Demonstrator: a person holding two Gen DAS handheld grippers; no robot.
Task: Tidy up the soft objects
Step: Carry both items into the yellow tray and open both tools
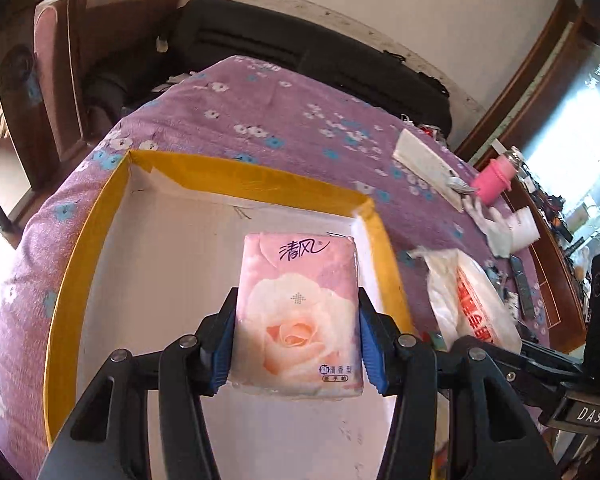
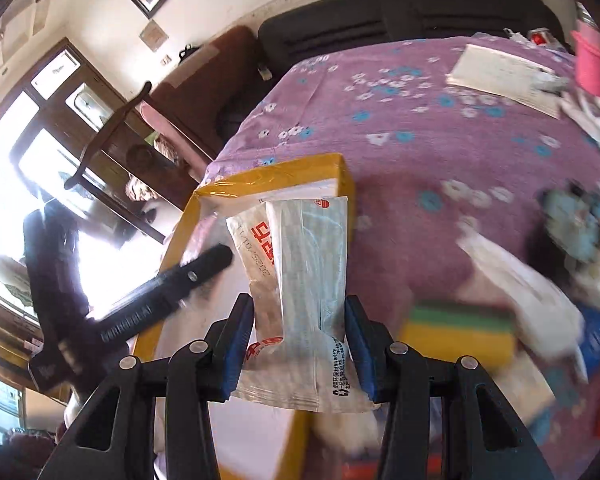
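Observation:
My left gripper is shut on a pink tissue pack printed with a rose, held above the white inside of a yellow-rimmed box. My right gripper is shut on a clear plastic packet with red print, held over the right edge of the same box. The packet also shows in the left wrist view, to the right of the box. The left gripper's arm shows in the right wrist view over the box.
The box lies on a purple flowered cloth. A pink cup, a white paper booklet and white tissue lie at the far right. A yellow-green sponge and a blue soft item lie right of the box. Chairs stand behind.

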